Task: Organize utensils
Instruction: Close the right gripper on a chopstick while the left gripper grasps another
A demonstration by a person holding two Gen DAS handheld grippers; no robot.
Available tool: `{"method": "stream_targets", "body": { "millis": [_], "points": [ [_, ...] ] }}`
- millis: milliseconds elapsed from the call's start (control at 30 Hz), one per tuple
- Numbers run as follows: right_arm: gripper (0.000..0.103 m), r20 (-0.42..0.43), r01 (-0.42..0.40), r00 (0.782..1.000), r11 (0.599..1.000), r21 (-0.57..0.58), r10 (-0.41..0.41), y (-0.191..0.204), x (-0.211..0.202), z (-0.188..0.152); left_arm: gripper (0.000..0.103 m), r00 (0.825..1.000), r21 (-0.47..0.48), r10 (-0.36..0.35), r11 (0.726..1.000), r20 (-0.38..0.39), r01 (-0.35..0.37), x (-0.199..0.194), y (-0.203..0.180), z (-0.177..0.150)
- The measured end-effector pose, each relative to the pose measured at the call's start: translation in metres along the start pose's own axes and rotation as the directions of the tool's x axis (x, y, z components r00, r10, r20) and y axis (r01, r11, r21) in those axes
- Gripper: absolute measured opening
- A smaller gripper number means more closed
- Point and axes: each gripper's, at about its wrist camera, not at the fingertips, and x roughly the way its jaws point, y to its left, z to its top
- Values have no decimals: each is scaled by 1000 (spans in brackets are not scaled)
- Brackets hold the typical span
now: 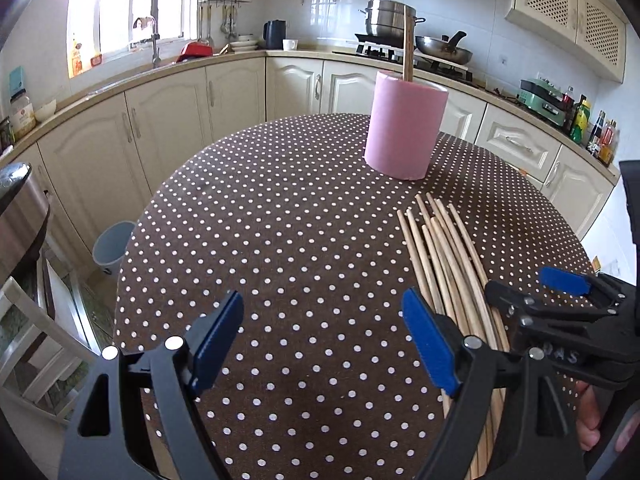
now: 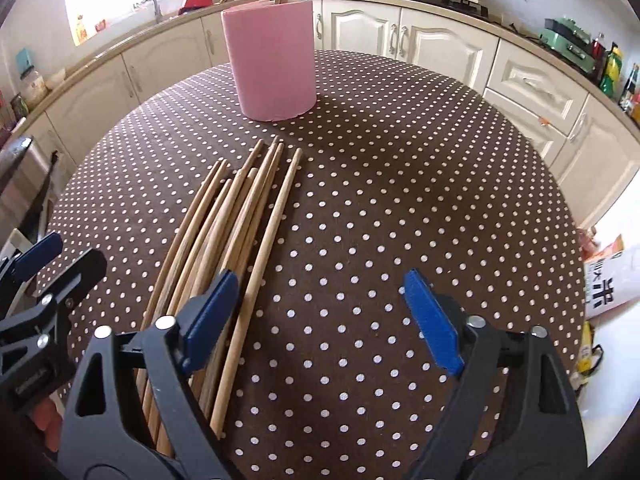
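The right gripper (image 2: 320, 308) is nearest, its blue-padded fingers (image 2: 430, 318) spread apart and grasping nothing; its left finger hangs over the bundle of chopsticks (image 2: 240, 216). The chopsticks are pale wood, thin and round, lying side by side and partly overlapping on the brown, white-dotted surface (image 2: 400, 184). Beyond their tips stands a pink cylindrical holder (image 2: 272, 64) with wooden sticks upright inside. The left gripper (image 1: 324, 340) is released too, beside the bundle over bare cloth.

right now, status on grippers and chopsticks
Left gripper open, empty. Right gripper open over chopsticks, none gripped. Pink holder path clear.
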Motion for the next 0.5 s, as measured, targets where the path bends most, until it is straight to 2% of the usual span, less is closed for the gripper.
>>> {"method": "stream_targets", "body": {
  "millis": [100, 133, 200, 300, 400, 500],
  "points": [
    [31, -15, 29, 999, 999, -21, -29, 7, 5, 4, 80, 1000, -15, -19, 1000, -4, 19, 1, 2, 0],
    [27, -17, 24, 1000, 999, -43, -25, 11, 6, 5, 80, 1000, -17, -22, 1000, -3, 22, 1, 1, 0],
    [11, -27, -12, 1000, 998, -63, 10, 16, 8, 7, 80, 1000, -16, -23, 1000, -3, 23, 2, -1, 0],
    [7, -27, -43, 999, 997, -56, 42, 15, 11, 10, 80, 999, -7, -33, 999, -5, 33, 4, -6, 4],
    [6, -36, -123, 992, 992, 4, 123, -3, 12, 12, 80, 999, 7, -33, 999, -15, 33, 9, -12, 8],
    [6, -38, -211, 976, 974, 84, 215, -21, 16, 14, 80, 998, 40, -43, 998, -35, 45, 15, -22, 9]
  ]
}}
